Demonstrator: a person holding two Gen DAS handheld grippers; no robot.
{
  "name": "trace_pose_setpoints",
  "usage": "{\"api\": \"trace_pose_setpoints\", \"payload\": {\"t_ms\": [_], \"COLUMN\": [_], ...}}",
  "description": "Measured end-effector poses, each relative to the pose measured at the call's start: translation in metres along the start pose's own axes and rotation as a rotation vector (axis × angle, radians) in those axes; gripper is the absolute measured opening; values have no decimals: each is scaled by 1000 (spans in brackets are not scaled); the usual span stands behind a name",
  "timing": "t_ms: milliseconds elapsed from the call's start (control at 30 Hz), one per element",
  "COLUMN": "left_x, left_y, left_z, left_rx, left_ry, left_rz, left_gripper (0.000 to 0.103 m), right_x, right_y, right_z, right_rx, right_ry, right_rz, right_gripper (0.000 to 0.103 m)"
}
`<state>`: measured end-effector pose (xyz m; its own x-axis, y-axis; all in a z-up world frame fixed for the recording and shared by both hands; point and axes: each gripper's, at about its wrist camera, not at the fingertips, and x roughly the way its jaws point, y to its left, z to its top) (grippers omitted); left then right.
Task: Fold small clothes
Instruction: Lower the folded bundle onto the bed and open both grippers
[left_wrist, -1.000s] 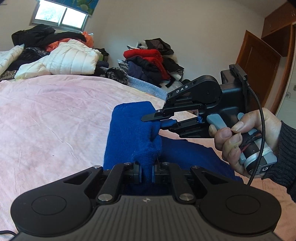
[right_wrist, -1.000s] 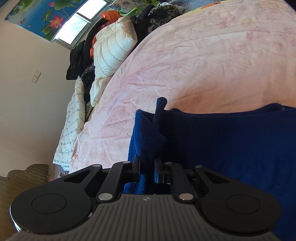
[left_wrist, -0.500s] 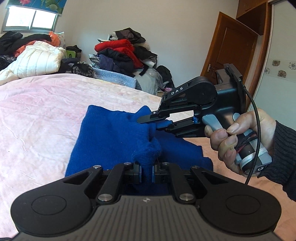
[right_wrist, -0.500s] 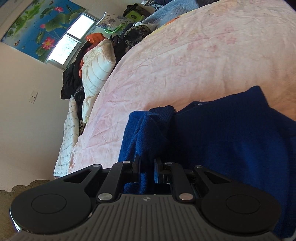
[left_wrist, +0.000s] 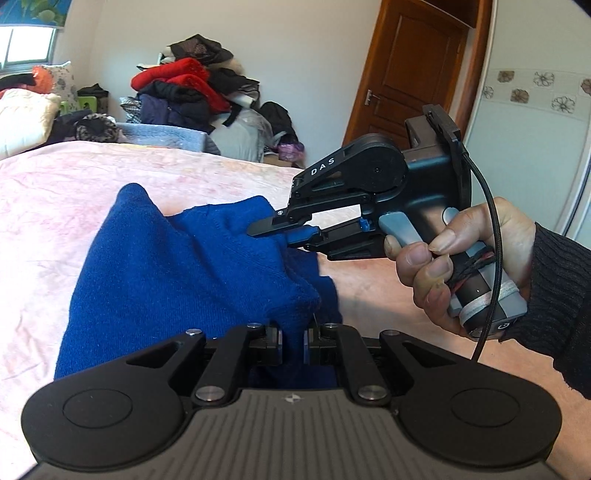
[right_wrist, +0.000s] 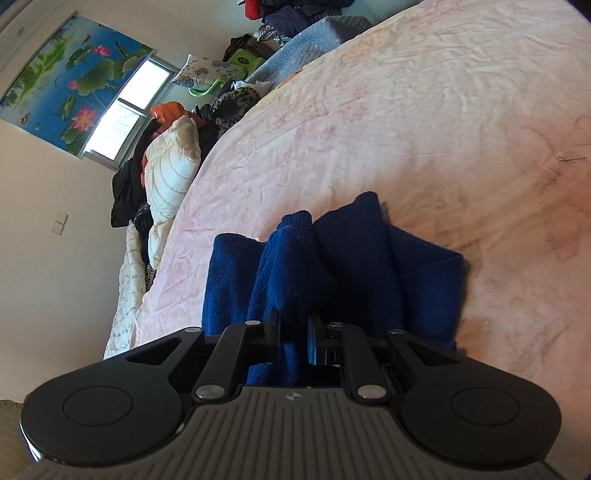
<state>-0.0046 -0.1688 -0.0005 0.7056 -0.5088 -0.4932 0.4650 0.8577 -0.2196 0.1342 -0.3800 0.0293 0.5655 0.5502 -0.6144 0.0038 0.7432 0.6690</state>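
Both the left gripper (left_wrist: 292, 341) and right gripper (left_wrist: 284, 230) pinch the blue knit garment (left_wrist: 177, 273), mid-fold above the pink bedsheet (left_wrist: 55, 206); next, lay the carried edge flat.

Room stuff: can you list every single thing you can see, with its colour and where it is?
blue sweater: one, dark blue, on the bed, pinched by both grippers
bed cover: one, pink, under the sweater
clothes pile: one, red and dark, by the far wall
puffy jacket: one, cream, near the window
window: one, bright, on the wall
door: one, brown wood, far right
left gripper: black, shut on sweater
right gripper: black, shut on sweater
hand: one, holding the right gripper
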Motion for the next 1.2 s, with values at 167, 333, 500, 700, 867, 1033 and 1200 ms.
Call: {"api": "trace_pose_setpoints", "payload": {"t_ms": [167,333,500,700,867,1033,1200], "left_x": [11,20,36,41,41,42,42], "left_y": [-10,-14,-10,-8,-11,-12,-13], "left_z": [-2,-7,-13,-14,-19,-17,-17], "left_rx": [37,57,51,45,49,50,43], "left_ry": [18,39,90,118,127,131,126], "left_rz": [-12,-6,10,16,21,22,16], "left_gripper": [9,9,9,10,10,10,10], "right_x": [-11,-19,-19,-17,9,19,3], "right_y": [-16,-31,-48,-44,-31,-15,-16], "right_z": [-1,-4,-10,3,17,15,20], "right_rx": [15,40,87,104,80,-16,-18], "right_ry": [-17,-38,-50,-97,-67,-36,-69], "right_rz": [-3,-6,21,56,27,-25,-13], "right_gripper": [17,15,20,39,32,10,9]}}
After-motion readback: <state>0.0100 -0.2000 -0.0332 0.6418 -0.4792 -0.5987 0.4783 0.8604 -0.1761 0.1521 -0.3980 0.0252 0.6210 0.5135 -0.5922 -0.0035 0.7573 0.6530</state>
